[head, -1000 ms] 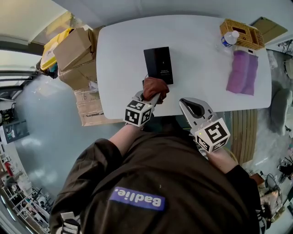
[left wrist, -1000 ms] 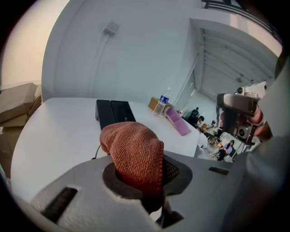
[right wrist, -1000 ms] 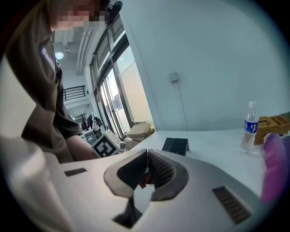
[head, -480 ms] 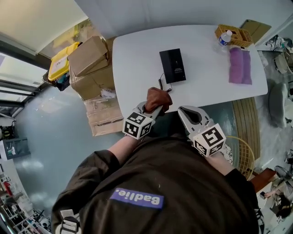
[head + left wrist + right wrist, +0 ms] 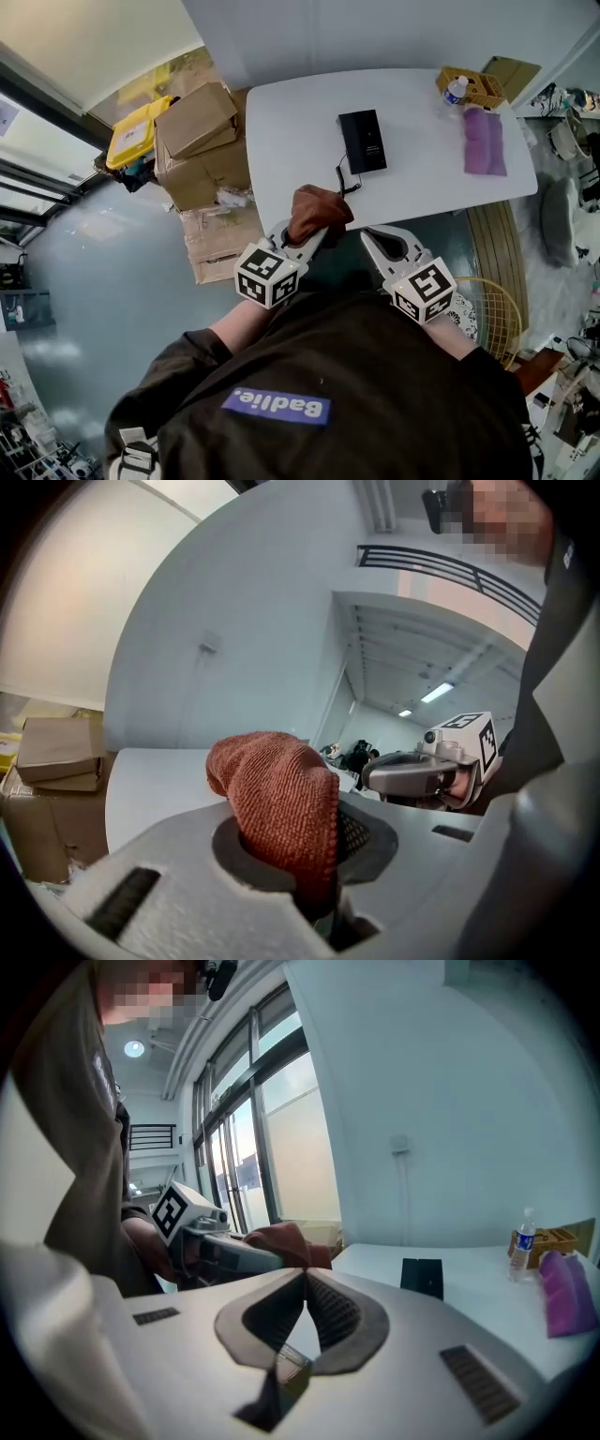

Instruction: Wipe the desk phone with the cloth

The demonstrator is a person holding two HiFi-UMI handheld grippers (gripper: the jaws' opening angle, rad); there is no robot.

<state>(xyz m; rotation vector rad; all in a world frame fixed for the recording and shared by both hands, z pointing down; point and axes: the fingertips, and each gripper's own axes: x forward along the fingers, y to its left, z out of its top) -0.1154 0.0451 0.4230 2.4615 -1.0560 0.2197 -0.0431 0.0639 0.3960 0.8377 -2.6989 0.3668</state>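
Cloth (image 5: 281, 799) in left gripper (image 5: 309, 236); head view shows phone (image 5: 362, 141)

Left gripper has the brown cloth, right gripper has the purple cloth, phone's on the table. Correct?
No: the right gripper is shut and empty, per the right gripper view; the purple cloth lies on the table. The left gripper does have the brown cloth, and the phone is on the table.
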